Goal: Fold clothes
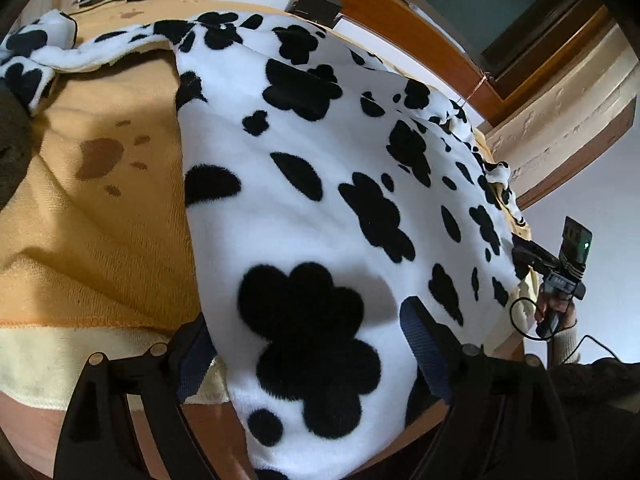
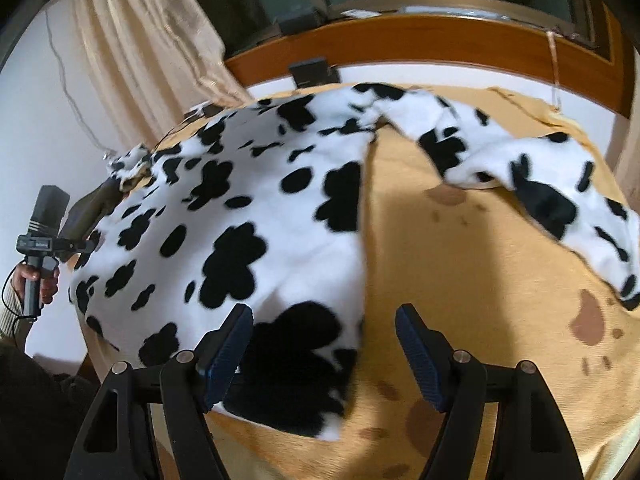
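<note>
Cow-print fleece garment (image 1: 320,184) lies spread flat on the tan blanket (image 1: 100,240), one sleeve flung sideways. Left gripper (image 1: 312,344) straddles its near hem, jaws wide, not pinching. Right gripper (image 2: 324,352) hovers spread over the other hem corner.

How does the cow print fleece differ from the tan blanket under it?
The cow print fleece is white with black blotches; the tan blanket is plain with a few brown paw marks. The fleece lies on top, rumpled at its sleeves; the blanket lies flat beneath. Both are soft fabrics.
</note>
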The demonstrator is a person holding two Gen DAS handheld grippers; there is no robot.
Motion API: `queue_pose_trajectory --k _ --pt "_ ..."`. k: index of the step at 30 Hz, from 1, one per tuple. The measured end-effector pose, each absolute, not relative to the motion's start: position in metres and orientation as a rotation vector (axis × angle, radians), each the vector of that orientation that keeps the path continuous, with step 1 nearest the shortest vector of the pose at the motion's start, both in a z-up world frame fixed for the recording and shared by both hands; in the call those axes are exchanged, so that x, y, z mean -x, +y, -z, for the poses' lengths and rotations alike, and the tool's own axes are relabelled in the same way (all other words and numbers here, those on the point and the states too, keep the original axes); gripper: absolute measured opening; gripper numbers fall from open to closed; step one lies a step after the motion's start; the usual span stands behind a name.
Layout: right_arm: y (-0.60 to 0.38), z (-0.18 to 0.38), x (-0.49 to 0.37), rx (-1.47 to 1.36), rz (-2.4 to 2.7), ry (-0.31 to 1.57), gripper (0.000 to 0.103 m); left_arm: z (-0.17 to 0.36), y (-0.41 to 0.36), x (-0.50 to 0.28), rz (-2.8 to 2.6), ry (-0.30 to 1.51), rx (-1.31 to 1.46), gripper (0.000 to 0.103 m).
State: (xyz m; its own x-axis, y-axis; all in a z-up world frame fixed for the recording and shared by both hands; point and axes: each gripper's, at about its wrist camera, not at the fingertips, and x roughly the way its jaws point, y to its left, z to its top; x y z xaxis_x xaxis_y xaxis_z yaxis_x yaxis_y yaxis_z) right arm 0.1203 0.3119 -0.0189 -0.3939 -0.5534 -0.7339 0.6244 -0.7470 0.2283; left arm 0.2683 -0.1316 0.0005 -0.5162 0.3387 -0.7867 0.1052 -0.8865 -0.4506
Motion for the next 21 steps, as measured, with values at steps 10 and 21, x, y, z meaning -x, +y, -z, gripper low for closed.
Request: queue_pose_trajectory --k 10,21 --pt "0.3 0.028 -0.126 -1.154 2.081 0.035 0.036 -0.002 -0.113 -0.275 -2.616 -0.575 1.499 0.083" --pt "0.319 -0.029 -0.161 -1.019 1.913 -0.057 0.02 -0.04 -0.096 -0.33 -2.589 -0.352 1.464 0.023"
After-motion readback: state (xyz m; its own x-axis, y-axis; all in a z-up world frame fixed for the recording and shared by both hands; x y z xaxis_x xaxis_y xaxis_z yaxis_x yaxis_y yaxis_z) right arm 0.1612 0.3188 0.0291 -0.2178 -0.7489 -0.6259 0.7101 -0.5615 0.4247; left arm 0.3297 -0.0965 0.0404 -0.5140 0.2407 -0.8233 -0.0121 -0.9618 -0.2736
